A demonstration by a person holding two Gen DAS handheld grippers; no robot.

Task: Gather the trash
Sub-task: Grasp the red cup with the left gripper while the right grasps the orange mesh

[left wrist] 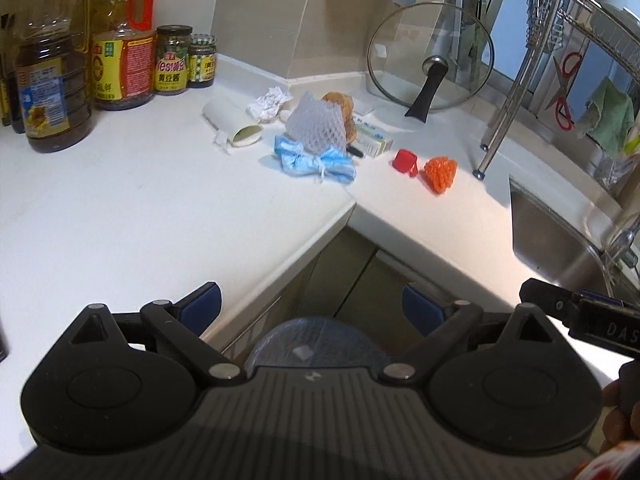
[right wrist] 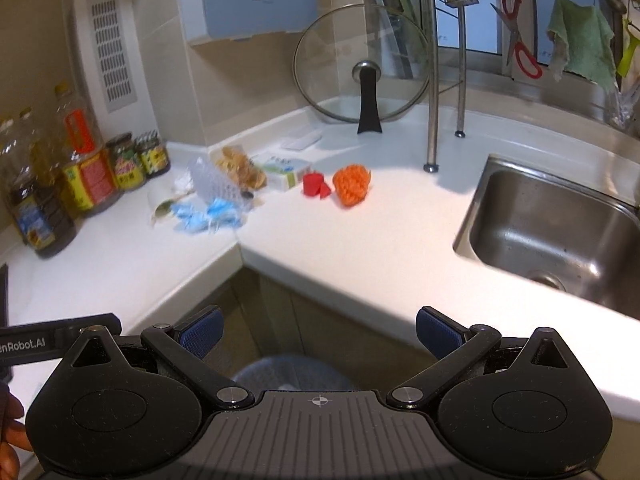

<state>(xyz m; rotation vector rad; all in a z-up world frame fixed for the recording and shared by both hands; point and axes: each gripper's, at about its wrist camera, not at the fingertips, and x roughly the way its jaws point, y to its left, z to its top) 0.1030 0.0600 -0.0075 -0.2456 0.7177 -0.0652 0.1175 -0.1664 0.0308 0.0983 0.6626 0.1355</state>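
Trash lies in the corner of the white counter [left wrist: 120, 208]: a paper tube [left wrist: 232, 122], crumpled tissue [left wrist: 269, 103], white foam net [left wrist: 316, 124], blue mask [left wrist: 314, 162], brown wrapper [left wrist: 342, 106], small carton [left wrist: 374, 140], red cap [left wrist: 405, 161] and orange net [left wrist: 440, 172]. The right wrist view shows the same pile, with the orange net [right wrist: 352, 184] and red cap [right wrist: 315, 185]. My left gripper [left wrist: 312, 308] is open and empty, held off the counter's inner corner above a bin [left wrist: 316, 344]. My right gripper [right wrist: 318, 334] is open and empty, also over the bin [right wrist: 288, 372].
Oil bottles [left wrist: 52, 92] and jars [left wrist: 172, 60] line the left wall. A glass lid [left wrist: 430, 56] leans at the back. A dish rack leg [left wrist: 500, 120] and a steel sink [right wrist: 560, 232] are on the right. Scissors [right wrist: 520, 36] and a green cloth [right wrist: 580, 44] hang above.
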